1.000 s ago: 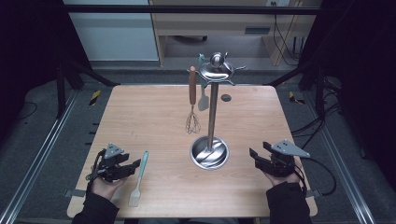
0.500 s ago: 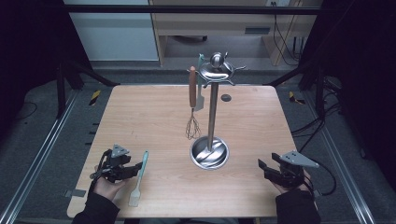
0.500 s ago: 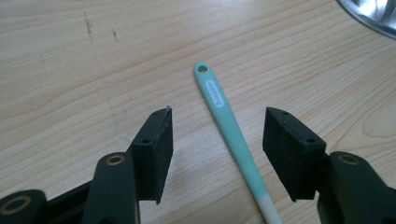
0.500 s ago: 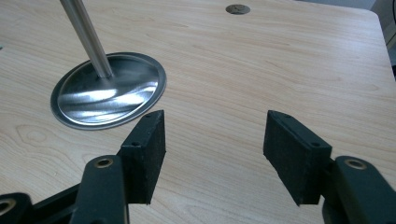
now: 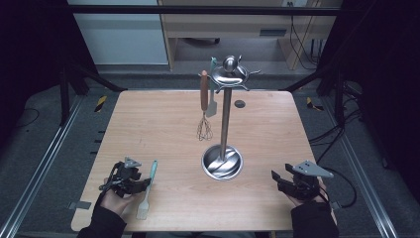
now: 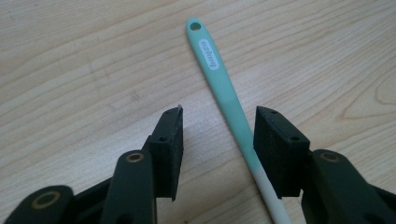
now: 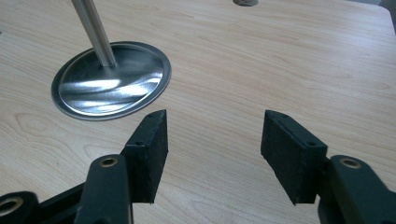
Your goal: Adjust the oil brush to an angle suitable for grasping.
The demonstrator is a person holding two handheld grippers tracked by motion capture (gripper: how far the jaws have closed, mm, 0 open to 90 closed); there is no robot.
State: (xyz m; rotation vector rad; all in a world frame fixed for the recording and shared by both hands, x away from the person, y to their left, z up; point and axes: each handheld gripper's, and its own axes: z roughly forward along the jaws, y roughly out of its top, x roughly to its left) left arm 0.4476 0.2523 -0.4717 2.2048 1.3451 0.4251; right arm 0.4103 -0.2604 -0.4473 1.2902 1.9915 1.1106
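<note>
My left gripper (image 6: 217, 140) is down low over the desk (image 5: 163, 129) with its jaws wide apart, and the brush (image 6: 223, 88) lies flat on the wood between them. Its handle is teal and turns pale near me, and it runs close by one jaw, maybe just touching it, with a big gap on the other side. The brush sits well to the left of the metal stand (image 5: 224, 126), on the side near me. My right gripper (image 7: 212, 140) is on the other side of the stand, also near me, with its jaws apart and nothing but bare wood between them. The round shiny base (image 7: 111, 80) of the stand is just past it. Farther off, a whisk (image 5: 203, 106) with a brown handle and a spatula (image 5: 212, 94) hang from the hooks at the top of the stand. I think my next job is to pinch the brush and lift it. It could go wrong here: the handle is thin and smooth and not in the middle of my jaws, so when I squeeze, one jaw may push it sideways and it could slide or spin away. If I grab too near one end, the brush may tip and droop. If I swing it up fast, it could knock the whisk or bump the pole and shake the stand.
</note>
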